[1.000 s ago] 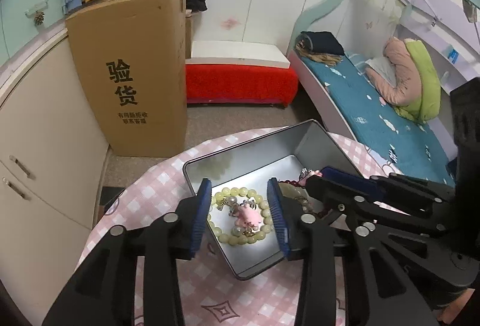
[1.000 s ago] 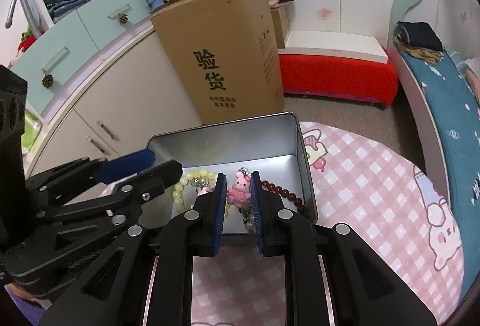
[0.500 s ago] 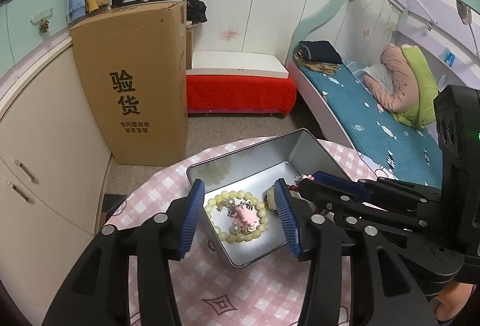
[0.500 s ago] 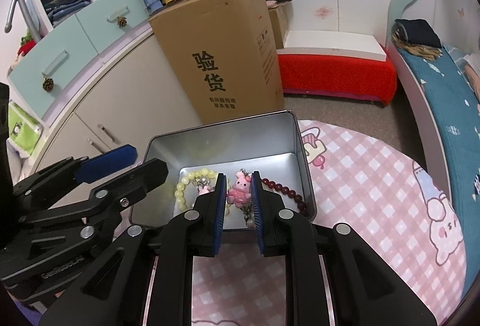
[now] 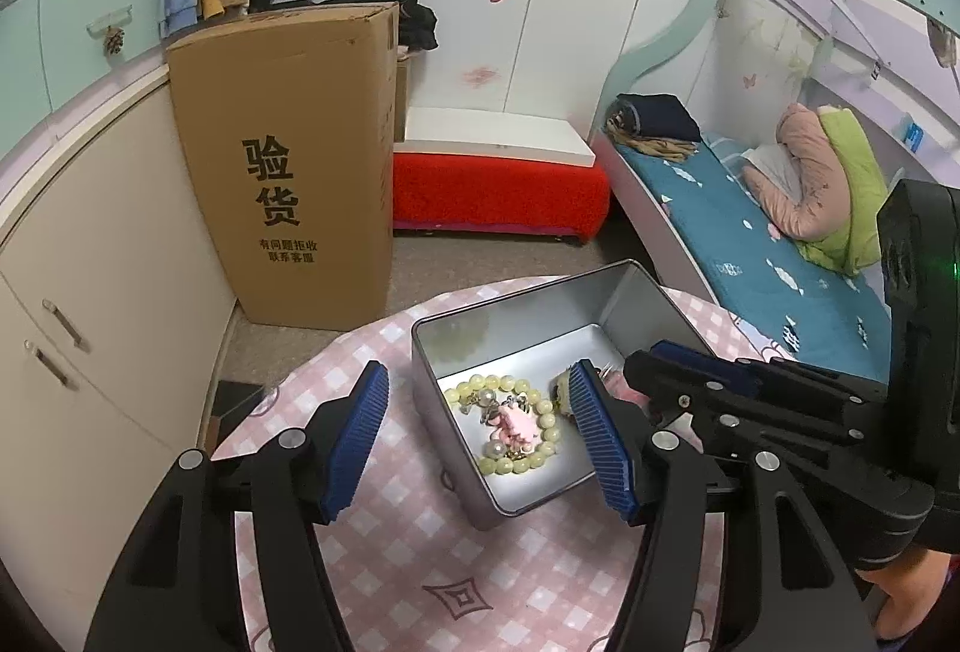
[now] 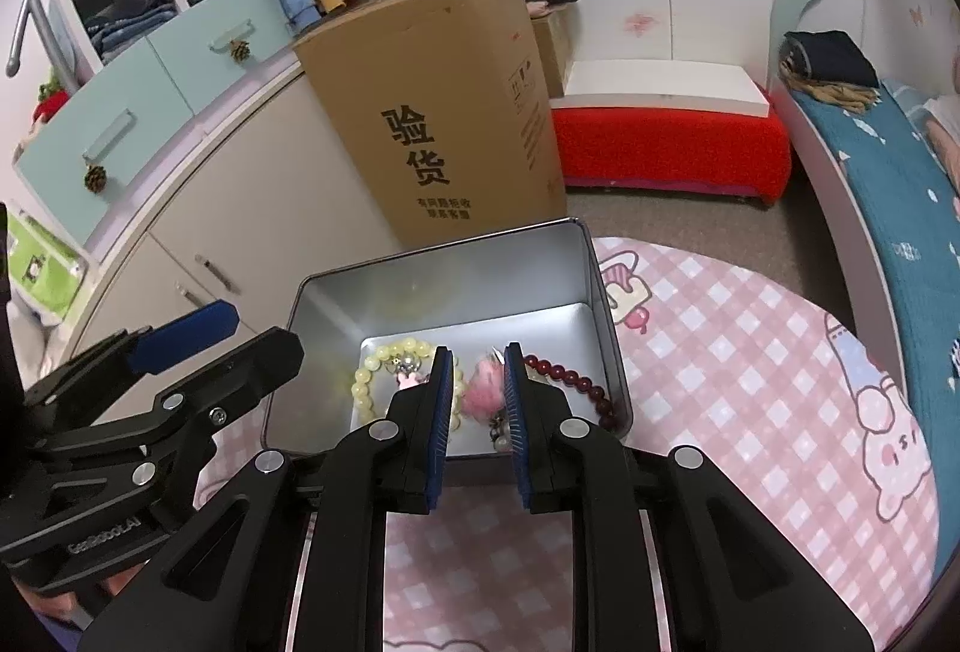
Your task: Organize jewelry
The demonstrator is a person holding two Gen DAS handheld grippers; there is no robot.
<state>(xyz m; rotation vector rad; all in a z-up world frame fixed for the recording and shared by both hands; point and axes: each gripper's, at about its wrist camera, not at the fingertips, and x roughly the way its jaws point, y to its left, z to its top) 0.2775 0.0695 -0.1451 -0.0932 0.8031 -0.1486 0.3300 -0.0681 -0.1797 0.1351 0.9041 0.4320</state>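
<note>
You've got the tin (image 5: 654, 313) sitting open on the pink checked cloth, a plain silver rectangle with rounded corners, no lid on it, turned at a slant to you. Inside, your pale yellow-green bead bracelet (image 5: 543, 457) lies flat on the tin's floor in a loose ring, near the front left corner. Resting across that ring you can see a small pink charm (image 5: 515, 422) with some silvery and pearl-like bits beside it. To the right in the tin, your dark red bead string (image 6: 573, 382) curves along the right wall. Between the two bead strings sits another pink fuzzy piece (image 6: 485, 386), too blurred to make out.
</note>
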